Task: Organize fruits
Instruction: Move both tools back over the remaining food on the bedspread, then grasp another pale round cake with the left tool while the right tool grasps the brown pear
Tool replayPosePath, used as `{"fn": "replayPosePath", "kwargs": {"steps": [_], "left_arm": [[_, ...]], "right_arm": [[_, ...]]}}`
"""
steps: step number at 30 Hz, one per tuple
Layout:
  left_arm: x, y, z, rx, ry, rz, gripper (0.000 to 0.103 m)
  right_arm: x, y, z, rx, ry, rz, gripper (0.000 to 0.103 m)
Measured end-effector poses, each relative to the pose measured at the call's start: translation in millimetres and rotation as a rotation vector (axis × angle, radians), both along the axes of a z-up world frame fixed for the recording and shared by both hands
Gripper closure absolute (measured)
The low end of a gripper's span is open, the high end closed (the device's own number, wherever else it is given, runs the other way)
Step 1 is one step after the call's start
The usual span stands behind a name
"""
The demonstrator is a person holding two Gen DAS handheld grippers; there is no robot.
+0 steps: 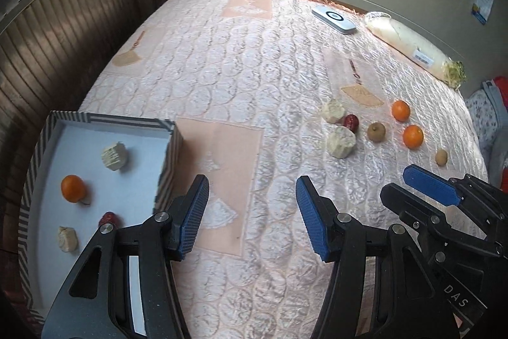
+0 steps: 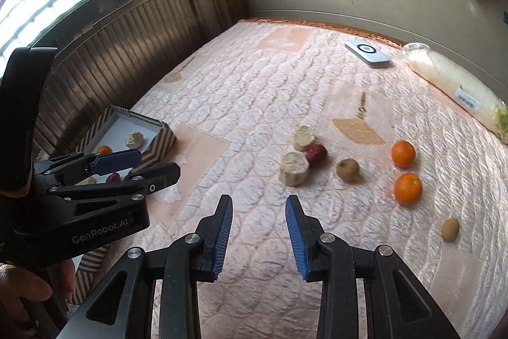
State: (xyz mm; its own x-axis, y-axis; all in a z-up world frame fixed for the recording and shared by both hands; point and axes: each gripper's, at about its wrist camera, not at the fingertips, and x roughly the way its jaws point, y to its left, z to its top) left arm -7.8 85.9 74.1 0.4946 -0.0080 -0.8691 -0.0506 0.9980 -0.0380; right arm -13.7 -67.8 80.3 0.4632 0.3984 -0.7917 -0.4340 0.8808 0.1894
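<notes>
Right wrist view: the right gripper (image 2: 258, 231) is held with its jaws apart and nothing between them, above the quilt (image 2: 254, 91). The loose fruit is spread ahead of these jaws and to their right: a pale chunk (image 2: 293, 169) lies nearest, almost straight ahead and only a little right of the gap, with a red date (image 2: 317, 154) touching it on its far side and a second pale chunk (image 2: 304, 137) just beyond. A brown fruit (image 2: 348, 170) is seen further right, then two oranges (image 2: 408, 188) well to the right, and a small tan fruit (image 2: 451, 229) near the right edge. The nearest chunk appears as a short stub with no marked long axis, so little turning of the jaws is judged necessary. In the left wrist view the left gripper (image 1: 252, 212) is also seen open and empty; the tray (image 1: 111, 119) lies just to the left of its jaws and already holds an orange (image 1: 73, 188), a chunk (image 1: 115, 156), a date (image 1: 109, 219) and a small pale piece (image 1: 67, 239). From the left jaws the loose fruit lies well ahead and to the right, beyond the right gripper's finger (image 1: 431, 185). The right gripper is therefore judged the nearer one for the next pick, and the nearest chunk the likely target; the tray is then reached by carrying leftward, past the left gripper. The touching date could be nudged if the jaws are closed carelessly.
</notes>
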Motion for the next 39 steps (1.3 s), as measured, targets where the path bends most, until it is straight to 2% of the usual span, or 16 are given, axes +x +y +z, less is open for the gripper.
{"fn": "replayPosePath", "kwargs": {"steps": [14, 27, 28, 29, 31, 39], "left_arm": [[42, -61, -25, -0.066, 0.065, -0.115, 0.046], [77, -77, -51, -0.068, 0.082, -0.172, 0.046], [77, -77, -52, -0.065, 0.085, -0.173, 0.048], [78, -76, -53, -0.067, 0.087, -0.171, 0.061], [78, -74, -53, -0.063, 0.084, -0.163, 0.073], [66, -65, -44, -0.048, 0.068, -0.147, 0.073]], "right_arm": [[5, -86, -15, 0.003, 0.041, -0.161, 0.070], [11, -110, -25, 0.024, 0.069, -0.193, 0.069], [12, -109, -26, 0.027, 0.069, -0.190, 0.069], [14, -108, -26, 0.029, 0.069, -0.186, 0.069], [19, -105, -27, 0.030, 0.069, -0.175, 0.069], [54, -70, -37, 0.035, 0.076, -0.085, 0.069]]}}
